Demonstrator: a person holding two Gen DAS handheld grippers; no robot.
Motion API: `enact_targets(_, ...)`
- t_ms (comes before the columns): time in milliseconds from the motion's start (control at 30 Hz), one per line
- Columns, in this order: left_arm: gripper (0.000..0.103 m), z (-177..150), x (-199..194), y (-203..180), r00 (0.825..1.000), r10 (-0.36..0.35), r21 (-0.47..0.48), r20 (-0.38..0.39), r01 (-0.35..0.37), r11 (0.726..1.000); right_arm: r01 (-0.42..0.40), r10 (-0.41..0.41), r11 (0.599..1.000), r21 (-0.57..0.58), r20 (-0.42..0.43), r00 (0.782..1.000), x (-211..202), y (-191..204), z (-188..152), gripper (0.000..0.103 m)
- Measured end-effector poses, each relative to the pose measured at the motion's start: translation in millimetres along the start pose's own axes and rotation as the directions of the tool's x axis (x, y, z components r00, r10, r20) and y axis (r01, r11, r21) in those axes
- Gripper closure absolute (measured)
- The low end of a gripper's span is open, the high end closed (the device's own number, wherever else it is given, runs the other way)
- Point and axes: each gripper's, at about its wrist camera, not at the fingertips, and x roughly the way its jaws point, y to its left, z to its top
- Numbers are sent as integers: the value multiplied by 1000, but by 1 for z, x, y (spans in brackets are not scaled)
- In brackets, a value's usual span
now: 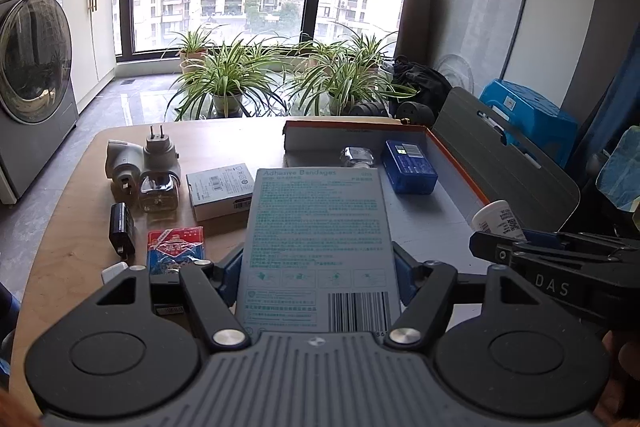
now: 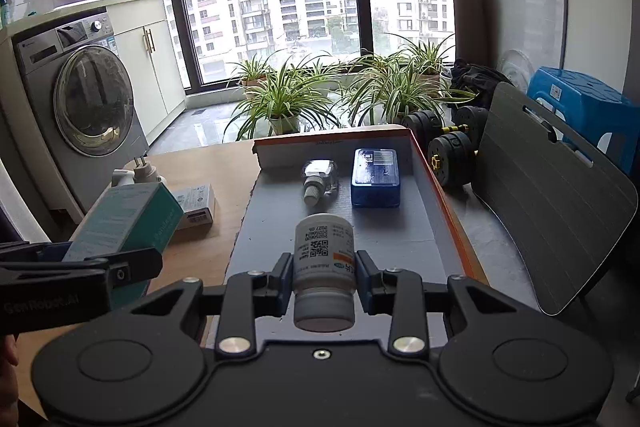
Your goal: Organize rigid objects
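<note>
My left gripper is shut on a teal adhesive bandage box, held above the table by the left wall of the open cardboard box. My right gripper is shut on a white pill bottle, held cap toward me over the near part of the cardboard box. Inside the box lie a blue box and a small clear bottle. The bandage box also shows in the right wrist view, and the pill bottle in the left wrist view.
On the wooden table left of the box lie white plug adapters, a clear bottle, a grey carton, a black charger and a red card pack. The box lid stands open at right. Dumbbells lie beyond.
</note>
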Motion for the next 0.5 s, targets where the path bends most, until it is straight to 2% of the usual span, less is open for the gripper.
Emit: enact_targets(500, 31, 5, 3, -6, 1000, 11, 6, 3, -11, 1000, -3, 3, 1000, -2, 15, 1000, -3, -1, 4, 63)
